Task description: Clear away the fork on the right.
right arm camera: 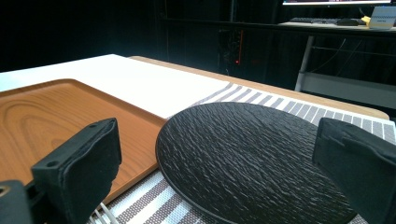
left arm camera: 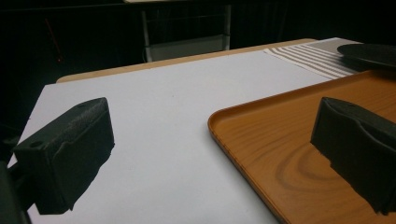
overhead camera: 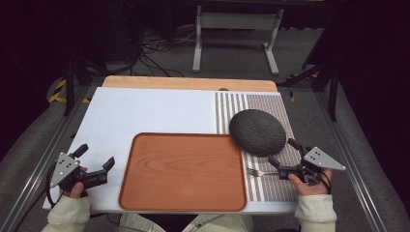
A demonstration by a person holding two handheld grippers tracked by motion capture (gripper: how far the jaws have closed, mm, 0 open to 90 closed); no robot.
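At the left edge of the white board [overhead camera: 145, 108], the left gripper [overhead camera: 96, 155] rests low with its jaws spread wide and nothing between them, aimed at the near left corner of the wooden tray [overhead camera: 183, 171]. The tray lies bare in the middle. Right of it, a dark round plate [overhead camera: 256, 132] sits on the striped mat [overhead camera: 270, 104], its edge overlapping the tray's far right corner. A fork [overhead camera: 257, 172] lies on the mat just below the plate. The right gripper [overhead camera: 283, 154] hovers beside the plate and fork, jaws wide apart, holding nothing.
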